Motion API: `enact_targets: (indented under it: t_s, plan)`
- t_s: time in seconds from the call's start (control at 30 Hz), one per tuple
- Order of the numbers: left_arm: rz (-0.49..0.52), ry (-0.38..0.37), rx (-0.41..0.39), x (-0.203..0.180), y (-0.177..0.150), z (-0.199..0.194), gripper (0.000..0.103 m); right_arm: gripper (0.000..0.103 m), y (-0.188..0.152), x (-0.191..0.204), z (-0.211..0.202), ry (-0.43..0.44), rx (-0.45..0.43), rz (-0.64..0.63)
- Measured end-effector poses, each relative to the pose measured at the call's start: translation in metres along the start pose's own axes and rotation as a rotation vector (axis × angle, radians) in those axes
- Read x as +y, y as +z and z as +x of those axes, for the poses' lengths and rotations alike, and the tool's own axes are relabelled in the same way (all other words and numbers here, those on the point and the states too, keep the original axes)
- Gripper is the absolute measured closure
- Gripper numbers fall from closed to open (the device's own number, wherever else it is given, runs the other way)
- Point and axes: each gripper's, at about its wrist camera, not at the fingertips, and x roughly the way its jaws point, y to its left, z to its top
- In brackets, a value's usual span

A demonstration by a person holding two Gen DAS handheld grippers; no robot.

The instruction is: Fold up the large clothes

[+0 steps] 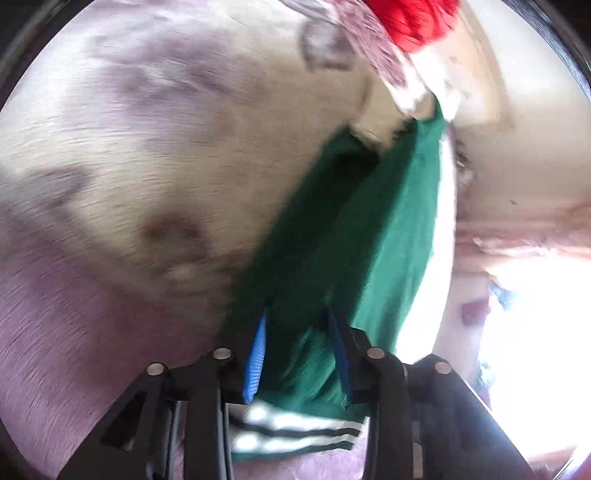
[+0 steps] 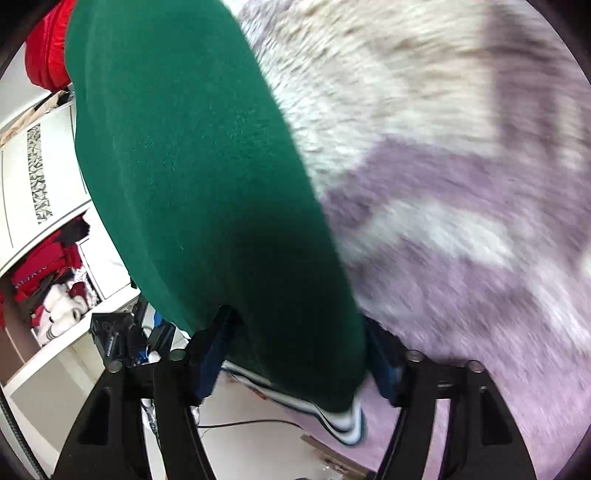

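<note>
- Dark green fleece garment (image 1: 354, 236) with a green-and-white striped ribbed hem: we log it as lifted and hanging in a long band, running up and away from both pairs of fingers. In the right wrist view the same garment (image 2: 192, 155) fills the left-centre of the frame as a broad smooth panel.
- Left gripper (image 1: 301, 354), black with blue-padded fingers (image 1: 255, 354): we see the green cloth bunched between the two pads, the striped hem spilling out just below them toward the camera. The fingers stand partly closed, pinching the fabric.
- Right gripper (image 2: 299, 354), black with dark blue pads: we see the cloth passing between its fingers (image 2: 210, 354), with the striped hem drooping below and to the right of them. The fingers are drawn in on the fabric and have hold of it.
- Plush lilac-and-cream patterned blanket (image 1: 129, 166): it spreads beneath and behind the garment in both views (image 2: 461, 184), heavily blurred.
- Bright red padded item (image 1: 417, 18): at the top edge of the left view, beyond the far end of the garment.
- White open-fronted cupboard (image 2: 44, 155): at the left of the right view, with red and white clothes (image 2: 48, 288) stuffed into a lower compartment.
</note>
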Motion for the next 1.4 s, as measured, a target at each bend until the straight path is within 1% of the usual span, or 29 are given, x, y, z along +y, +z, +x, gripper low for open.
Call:
enact_targets:
  t_s: [0.03, 0.07, 0.2, 0.3, 0.33, 0.37, 0.4, 0.43, 0.47, 0.53, 0.6, 0.67, 0.73, 0.83, 0.87, 0.93, 0.97, 1.0, 1.03, 1.07, 1.1, 1.13, 1.17, 1.2, 1.23, 1.27, 1.3, 1.33, 1.4]
  plan:
    - [0.01, 0.003, 0.029, -0.001, 0.004, 0.009, 0.061, 0.02, 0.003, 0.004, 0.006, 0.01, 0.003, -0.008]
    - [0.021, -0.007, 0.058, -0.003, 0.008, 0.019, 0.06, 0.017, 0.004, 0.006, 0.01, 0.024, 0.005, -0.011]
    - [0.037, 0.004, 0.129, 0.003, 0.014, 0.039, 0.054, 0.017, 0.0, 0.018, 0.019, 0.014, 0.029, -0.044]
    - [0.051, 0.025, 0.129, -0.001, 0.014, 0.039, 0.054, 0.019, -0.002, 0.031, 0.029, 0.031, 0.029, -0.05]
    - [0.078, 0.049, 0.12, -0.006, 0.011, 0.04, 0.055, 0.033, -0.006, 0.039, 0.038, 0.038, 0.024, -0.047]
    - [0.115, 0.08, 0.102, -0.014, 0.01, 0.039, 0.061, 0.06, -0.012, 0.052, 0.055, 0.035, 0.016, -0.049]
    - [0.157, 0.128, 0.078, -0.021, 0.005, 0.037, 0.069, 0.068, -0.012, 0.057, 0.057, 0.024, 0.002, -0.047]
    - [0.186, 0.147, 0.068, -0.027, 0.001, 0.037, 0.088, 0.083, -0.013, 0.06, 0.062, 0.035, -0.014, -0.037]
    - [0.201, 0.148, 0.059, -0.031, -0.002, 0.036, 0.09, 0.087, -0.016, 0.064, 0.066, 0.041, -0.027, -0.033]
    - [0.208, 0.167, 0.031, -0.038, -0.006, 0.031, 0.093, 0.089, -0.028, 0.087, 0.075, -0.012, -0.054, -0.064]
    - [0.193, 0.164, 0.013, -0.042, -0.015, 0.019, 0.094, 0.091, -0.039, 0.095, 0.067, 0.007, -0.056, -0.039]
    - [0.192, 0.157, 0.024, -0.048, -0.032, 0.007, 0.095, 0.091, -0.053, 0.096, 0.058, 0.016, -0.058, -0.023]
    - [0.186, 0.16, 0.049, -0.051, -0.05, 0.002, 0.095, 0.092, -0.07, 0.097, 0.048, 0.018, -0.038, -0.013]
    - [0.138, 0.171, 0.115, -0.045, -0.082, 0.0, 0.095, 0.092, -0.101, 0.09, 0.043, -0.034, 0.012, -0.005]
    - [0.119, 0.186, 0.135, -0.04, -0.089, 0.004, 0.095, 0.092, -0.109, 0.084, 0.044, -0.062, 0.025, 0.01]
    - [0.065, 0.172, 0.171, -0.03, -0.094, 0.005, 0.094, 0.091, -0.121, 0.07, 0.05, -0.078, 0.075, 0.048]
    - [0.036, 0.165, 0.176, -0.027, -0.095, 0.001, 0.089, 0.088, -0.119, 0.066, 0.053, -0.09, 0.087, 0.066]
    - [0.004, 0.144, 0.183, -0.026, -0.093, -0.004, 0.088, 0.085, -0.114, 0.065, 0.053, -0.108, 0.09, 0.068]
    - [-0.014, 0.129, 0.196, -0.028, -0.091, -0.009, 0.084, 0.077, -0.109, 0.067, 0.054, -0.127, 0.105, 0.069]
    - [-0.024, 0.142, 0.205, -0.032, -0.086, -0.015, 0.083, 0.071, -0.103, 0.071, 0.054, -0.138, 0.127, 0.079]
    - [-0.01, 0.167, 0.2, -0.037, -0.083, -0.025, 0.082, 0.069, -0.1, 0.072, 0.053, -0.147, 0.135, 0.08]
    - [0.015, 0.192, 0.191, -0.044, -0.079, -0.035, 0.08, 0.064, -0.096, 0.077, 0.048, -0.152, 0.13, 0.07]
    - [0.033, 0.21, 0.183, -0.05, -0.076, -0.045, 0.074, 0.05, -0.092, 0.085, 0.042, -0.163, 0.111, 0.053]
    - [0.043, 0.215, 0.179, -0.058, -0.07, -0.055, 0.07, 0.042, -0.09, 0.094, 0.031, -0.184, 0.085, 0.034]
    - [0.046, 0.2, 0.166, -0.065, -0.061, -0.064, 0.058, 0.033, -0.087, 0.102, 0.019, -0.205, 0.056, 0.021]
    - [0.045, 0.189, 0.16, -0.07, -0.054, -0.071, 0.041, 0.032, -0.084, 0.11, 0.011, -0.209, 0.03, 0.014]
    - [0.04, 0.175, 0.147, -0.078, -0.041, -0.072, 0.037, 0.032, -0.079, 0.119, -0.002, -0.201, 0.002, 0.003]
    - [0.042, 0.161, 0.13, -0.078, -0.032, -0.077, 0.037, 0.032, -0.073, 0.123, -0.009, -0.198, -0.015, 0.003]
    - [0.071, 0.132, 0.088, -0.096, -0.002, -0.07, 0.037, 0.032, -0.056, 0.134, -0.026, -0.198, -0.07, 0.017]
